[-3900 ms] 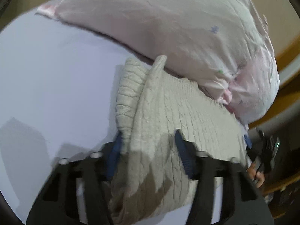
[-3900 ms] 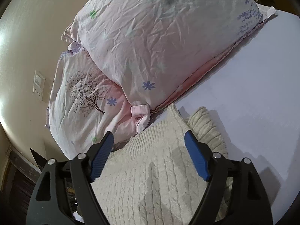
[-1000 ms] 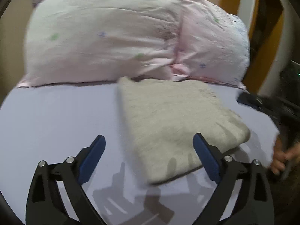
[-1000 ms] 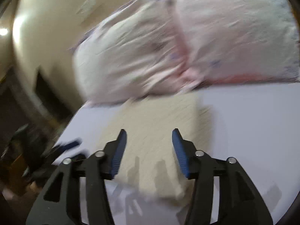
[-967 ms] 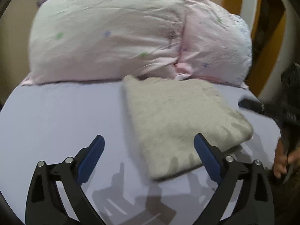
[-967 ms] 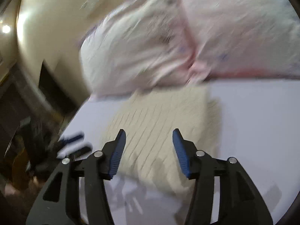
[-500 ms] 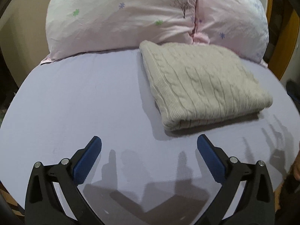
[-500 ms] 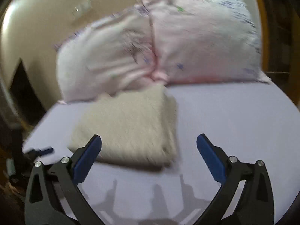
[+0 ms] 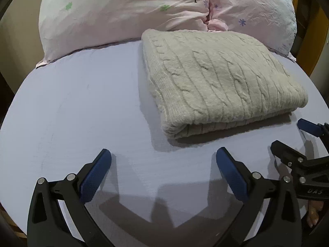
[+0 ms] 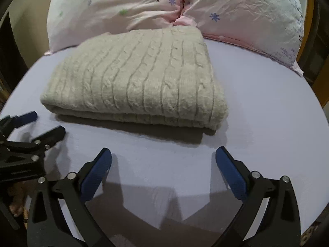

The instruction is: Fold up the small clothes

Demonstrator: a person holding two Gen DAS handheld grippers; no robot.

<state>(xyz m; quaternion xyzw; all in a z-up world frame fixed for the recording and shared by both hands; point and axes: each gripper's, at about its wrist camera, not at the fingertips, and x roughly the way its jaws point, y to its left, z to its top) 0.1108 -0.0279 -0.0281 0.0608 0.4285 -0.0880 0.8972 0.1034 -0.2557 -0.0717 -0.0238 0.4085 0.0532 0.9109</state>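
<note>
Knitwear sits folded ahead of both tools: a cream cable-knit sweater (image 9: 222,82) lies as a neat, thick rectangle on the pale lavender sheet (image 9: 82,103), its far edge touching the two pink flowered pillows (image 9: 127,10) that lean side by side behind it. From the left gripper (image 9: 163,169), the sweater is ahead and off to the right, its rounded folded edge facing the blue pads (image 9: 96,175), with bare sheet between. That gripper is released, jaws spread wide and holding nothing. The right gripper (image 10: 163,169) is likewise spread wide and empty; from it the sweater is ahead and slightly to the left, near but apart from the fingertips. Each tool shows in the other's view: the right gripper (image 9: 304,144) at the left camera's right edge, the left gripper (image 10: 26,131) at the right camera's left edge, both just beside the sweater's near corners without touching it.
</note>
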